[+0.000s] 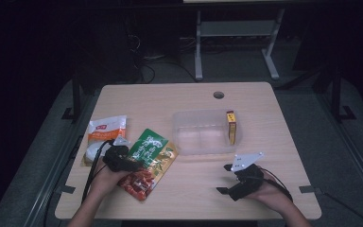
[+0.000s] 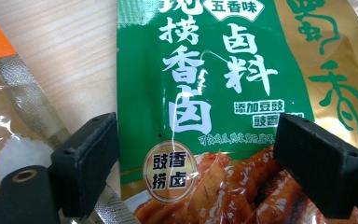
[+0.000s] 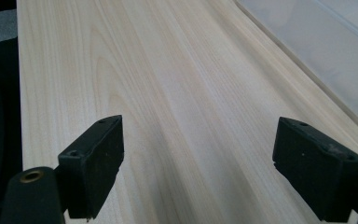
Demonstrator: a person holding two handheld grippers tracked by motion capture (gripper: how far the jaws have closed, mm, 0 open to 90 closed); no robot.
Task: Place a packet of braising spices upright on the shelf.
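**Still early: one item binned, green pouch about to be gripped**

Presently we find the left hand-held gripper [image 1: 131, 163] over the green seasoning pouch [image 1: 148, 161], which lies flat on the bench [image 1: 189, 189] at its near-left part. In the left gripper view the jaws stand apart on either side of the pouch [image 2: 205, 107], not closed on it; we judge the grasp not yet made. The right hand-held gripper [image 1: 228, 178] hangs released above bare wood at the near right, jaws wide, holding nothing.

We judge the work to be loading the clear plastic bin [image 1: 203, 135] at mid-bench. A small yellow box [image 1: 231, 126] already stands upright inside, against its right wall. The green pouch and an orange-and-white packet [image 1: 105, 135] just to its left are outside the bin, so most of the job appears to be left.

The bench is pale wood with a round cable hole [image 1: 219, 94] near the far edge. The room is dim; grey floor, a white desk frame [image 1: 236, 33] and loose cables show behind.
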